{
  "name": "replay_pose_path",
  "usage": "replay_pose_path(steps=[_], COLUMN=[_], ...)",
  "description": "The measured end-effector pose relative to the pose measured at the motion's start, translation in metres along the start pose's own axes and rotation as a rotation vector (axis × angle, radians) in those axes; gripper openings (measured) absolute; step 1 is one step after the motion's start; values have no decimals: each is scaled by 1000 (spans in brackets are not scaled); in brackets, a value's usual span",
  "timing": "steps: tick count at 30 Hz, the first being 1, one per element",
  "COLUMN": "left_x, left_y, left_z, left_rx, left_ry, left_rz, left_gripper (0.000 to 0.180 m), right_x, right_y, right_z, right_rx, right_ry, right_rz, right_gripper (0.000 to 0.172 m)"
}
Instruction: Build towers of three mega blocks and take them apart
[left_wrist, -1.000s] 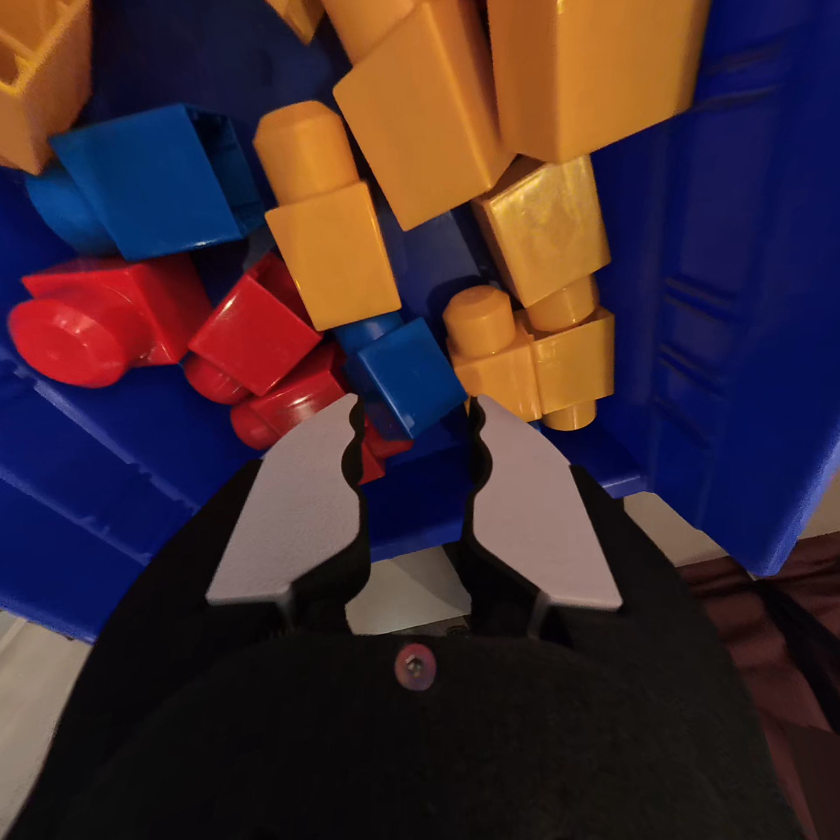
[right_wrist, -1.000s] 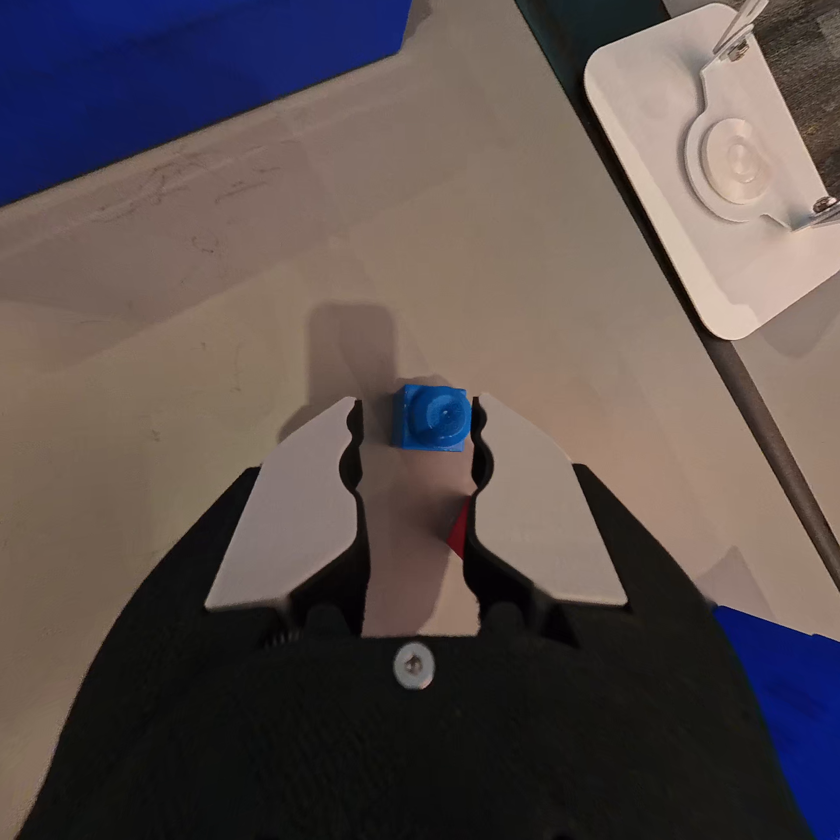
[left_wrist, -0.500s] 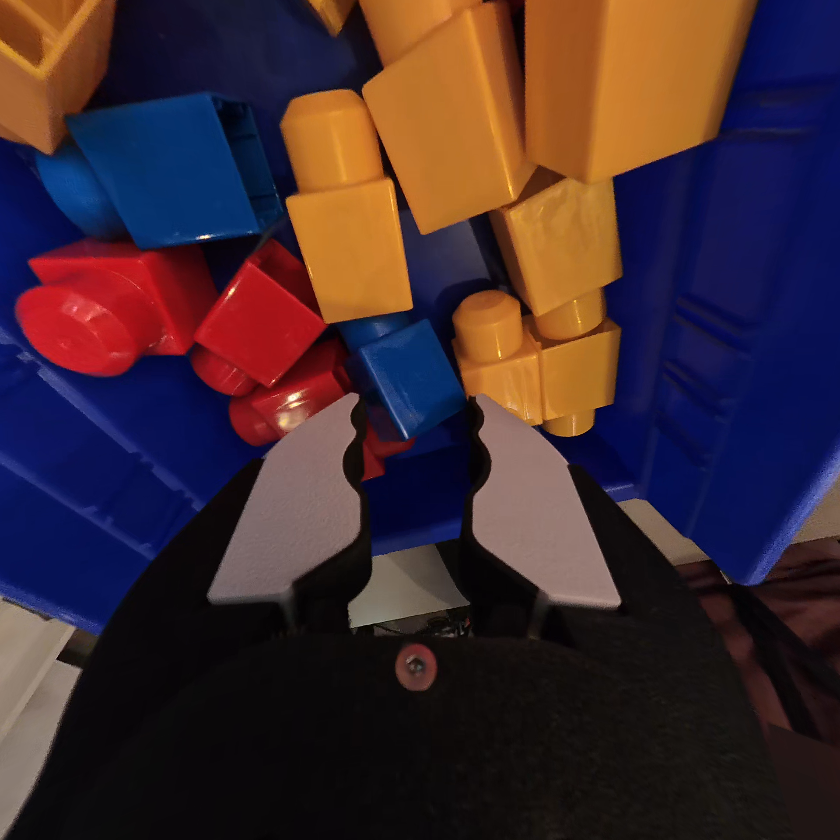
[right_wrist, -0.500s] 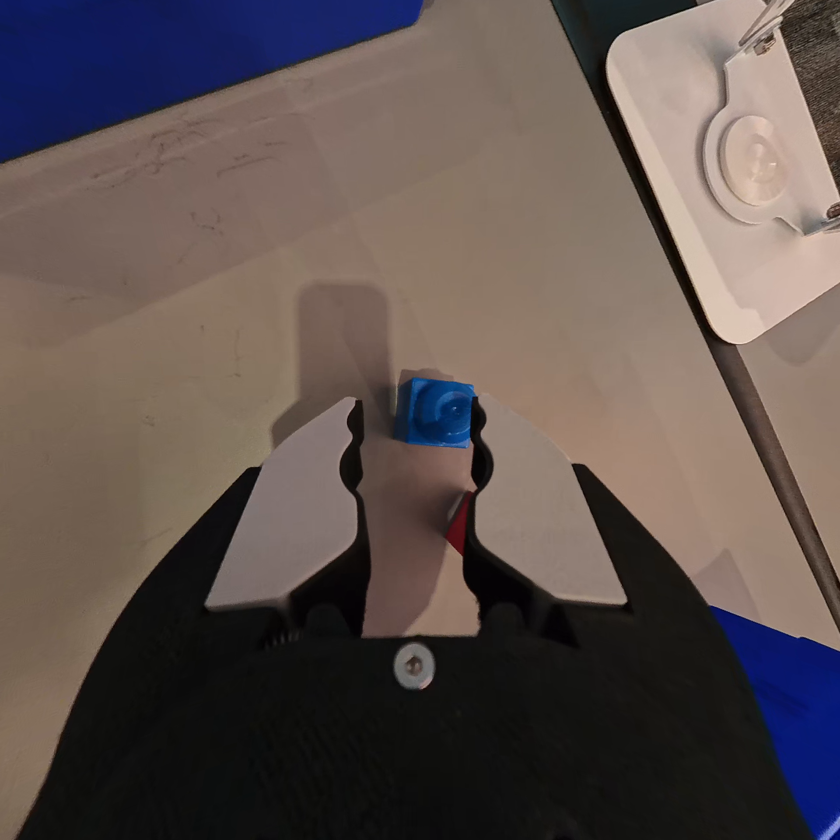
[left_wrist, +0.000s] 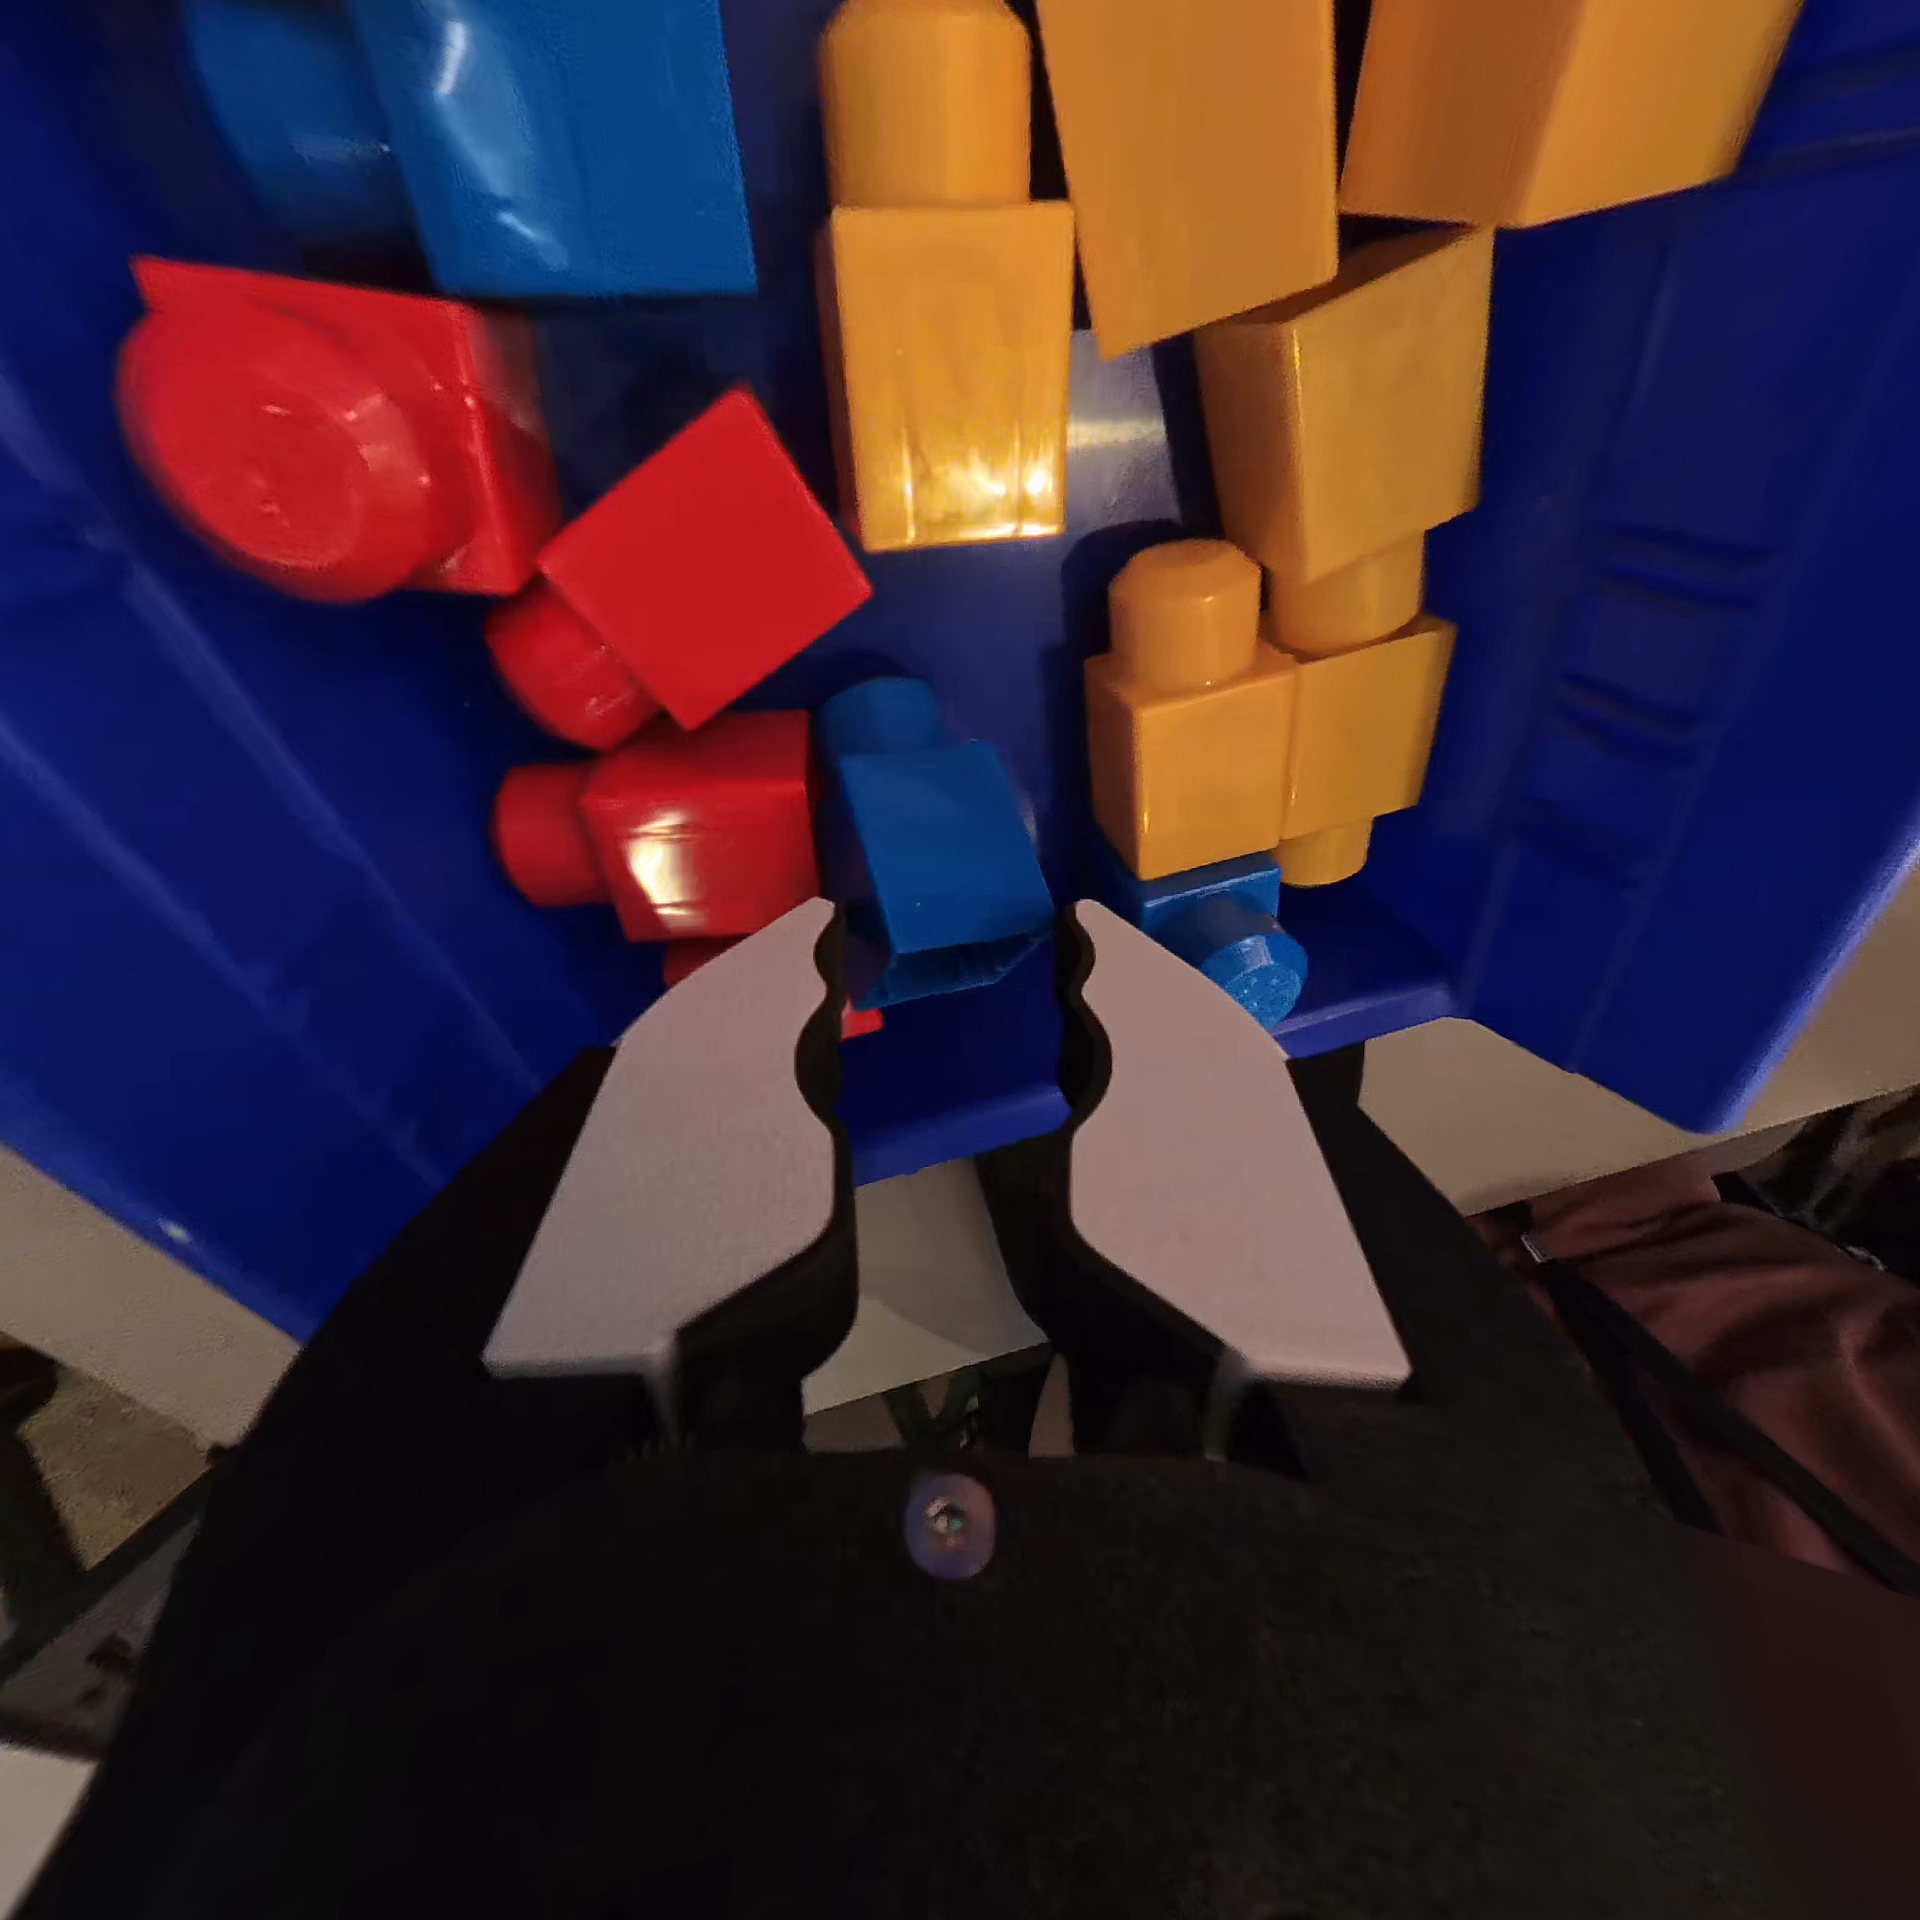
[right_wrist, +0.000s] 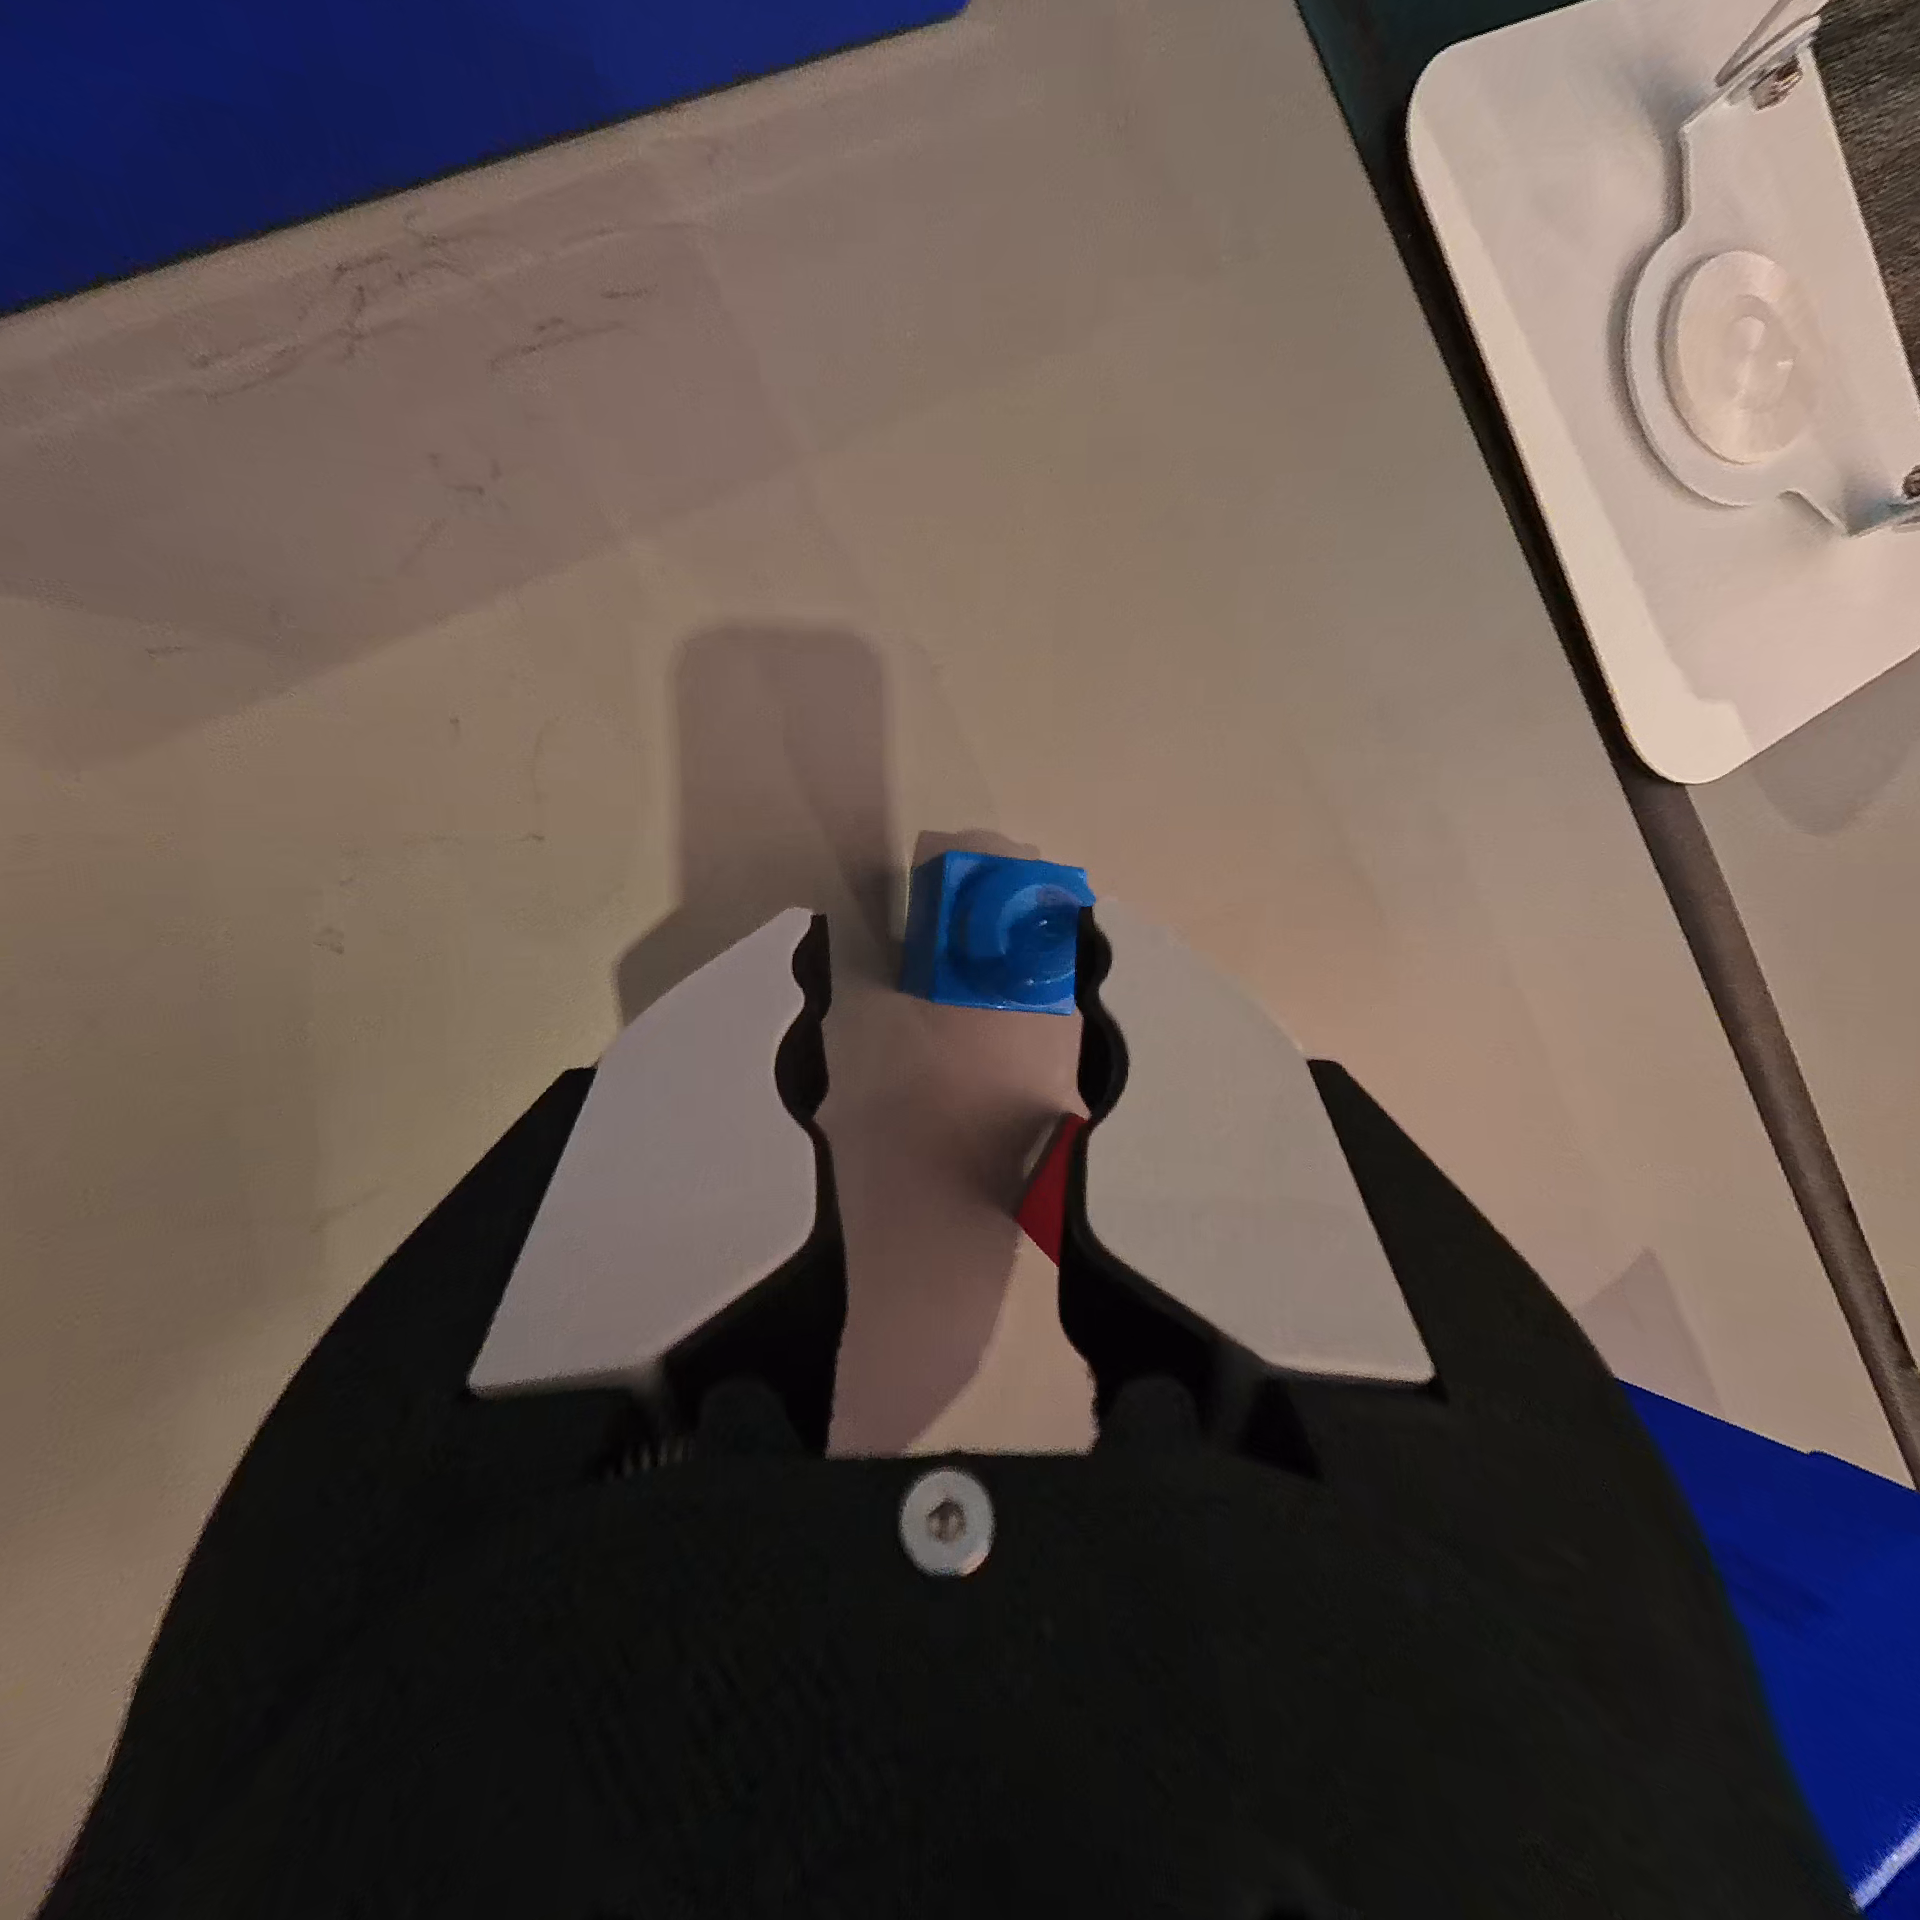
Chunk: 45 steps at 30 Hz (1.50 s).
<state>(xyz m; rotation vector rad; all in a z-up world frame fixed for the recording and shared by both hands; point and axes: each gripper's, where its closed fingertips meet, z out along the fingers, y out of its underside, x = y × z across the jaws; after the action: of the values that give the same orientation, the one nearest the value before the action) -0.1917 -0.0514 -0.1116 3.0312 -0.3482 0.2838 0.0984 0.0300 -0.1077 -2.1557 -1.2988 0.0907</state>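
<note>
While astride a blue block (left_wrist: 935, 862), left fingers (left_wrist: 727, 1039) apart.

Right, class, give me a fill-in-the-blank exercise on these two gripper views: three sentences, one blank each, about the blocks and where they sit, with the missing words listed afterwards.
1. The loose blocks in the left wrist view lie inside a ____ bin.
2. The block nearest the left gripper's fingertips is ____.
3. In the right wrist view, the blue block stands on the table with its stud pointing ____.

Missing words: blue; blue; up
</note>
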Motion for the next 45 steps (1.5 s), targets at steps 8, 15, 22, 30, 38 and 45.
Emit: replay_pose_path(steps=[8, 15, 22, 30, 38, 45], left_x=[-6, 12, 3, 21, 6, -5], left_y=[-1, 1, -7, -66, -82, -76], left_z=[-8, -11, -3, -18, 7, 13], left_rx=[33, 34, 31, 308, 245, 176], left_ry=[-82, -92, -70, 71, -116, -199], left_rz=[9, 92, 50, 169, 200, 188], left_gripper=[54, 63, 58, 50, 44, 50], right_x=[0, 0, 0, 1, 0, 0], right_y=[0, 0, 1, 1, 2, 3], right_z=[0, 0, 0, 0, 0, 0], right_rx=[-1, -2, -5, -3, -13, -23], right_ry=[-4, -7, -11, -11, -11, -8], right_rz=[-3, -9, -10, -11, -28, -39], right_gripper=[47, 47, 47, 47, 48, 48])
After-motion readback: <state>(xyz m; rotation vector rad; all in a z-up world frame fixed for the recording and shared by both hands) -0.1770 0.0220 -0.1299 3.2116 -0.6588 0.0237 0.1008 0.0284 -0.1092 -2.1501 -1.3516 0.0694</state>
